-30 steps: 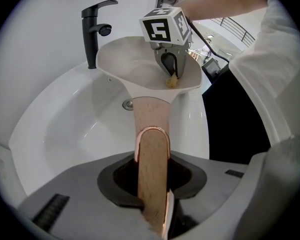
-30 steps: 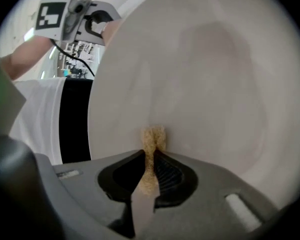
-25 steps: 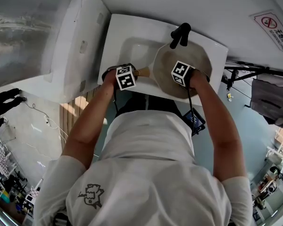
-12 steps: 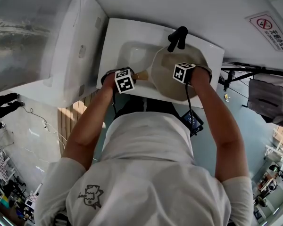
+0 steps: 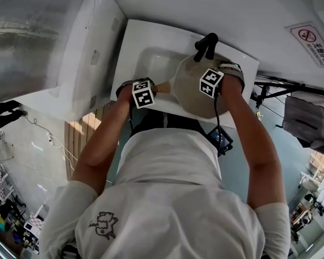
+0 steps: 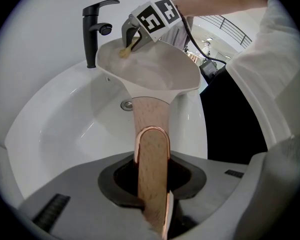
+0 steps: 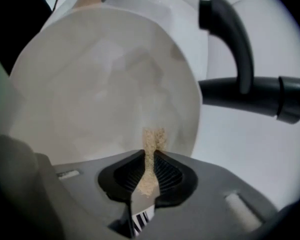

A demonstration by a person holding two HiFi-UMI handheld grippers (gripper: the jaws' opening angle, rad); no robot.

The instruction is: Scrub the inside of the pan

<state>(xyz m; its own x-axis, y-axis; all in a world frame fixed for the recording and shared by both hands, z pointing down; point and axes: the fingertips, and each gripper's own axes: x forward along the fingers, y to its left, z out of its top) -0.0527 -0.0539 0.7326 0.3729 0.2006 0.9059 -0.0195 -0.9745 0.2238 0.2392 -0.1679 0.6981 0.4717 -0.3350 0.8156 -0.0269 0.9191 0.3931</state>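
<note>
A beige pan (image 5: 194, 93) is held tilted over the white sink (image 5: 137, 42). Its wooden handle (image 6: 151, 134) runs between the jaws of my left gripper (image 6: 152, 184), which is shut on it. In the head view that left gripper (image 5: 150, 88) sits at the pan's left. My right gripper (image 7: 149, 171) is shut on a thin tan scrub pad (image 7: 152, 143), whose tip rests on the pan's inside wall (image 7: 100, 84) near the rim. In the left gripper view, the right gripper (image 6: 132, 36) reaches into the pan's (image 6: 155, 69) far side by the tap.
A black tap (image 5: 205, 45) stands at the sink's back edge, right behind the pan; its spout (image 7: 235, 49) is close to my right gripper. The drain (image 6: 126, 104) lies under the pan. A white toilet (image 5: 89, 47) is left of the sink.
My right gripper has swept across the pan's inside toward the tap side and rolled, with the scrub pad still in it. The left gripper and the handle have kept still.
</note>
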